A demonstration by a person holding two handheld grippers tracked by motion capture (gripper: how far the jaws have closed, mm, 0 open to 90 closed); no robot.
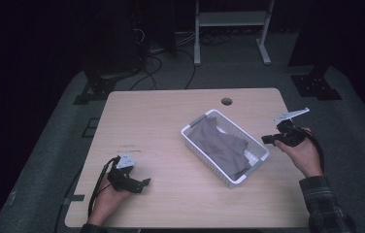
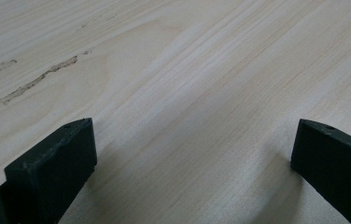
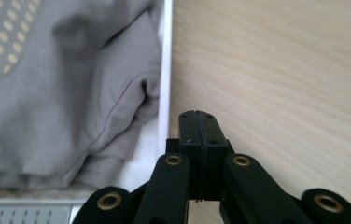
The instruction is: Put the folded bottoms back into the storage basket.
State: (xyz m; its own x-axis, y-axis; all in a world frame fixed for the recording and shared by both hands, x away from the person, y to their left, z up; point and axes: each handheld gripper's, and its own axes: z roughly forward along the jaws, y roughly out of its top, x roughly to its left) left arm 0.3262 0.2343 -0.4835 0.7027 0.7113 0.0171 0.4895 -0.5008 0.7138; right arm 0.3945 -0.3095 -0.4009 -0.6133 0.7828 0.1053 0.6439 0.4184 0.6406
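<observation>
we start with the grey cloth (image 1: 223,147), which lies crumpled inside the white basket (image 1: 190,138), covering most of its floor and rising toward the far corner. in the right gripper view the cloth (image 3: 66,93) bunches in soft folds against the basket's white rim (image 3: 165,70), and a patch of the dotted basket floor shows at the top left. the basket sits slantwise on the right half of the wooden table (image 1: 171,111), well clear of the round hole near the far edge.

just beyond the basket's right side we see the right gripper (image 1: 266,140), held in a hand at the table's right edge. its jaws are pressed flat together with nothing between them, their tips (image 3: 197,116) over bare wood just beside the basket's rim, apart from the cloth.

well apart, near the front left corner, the left gripper (image 1: 145,182) rests low on the table in the other hand. its jaws stand wide apart (image 2: 192,149), with only plain wood between them and nothing held.
</observation>
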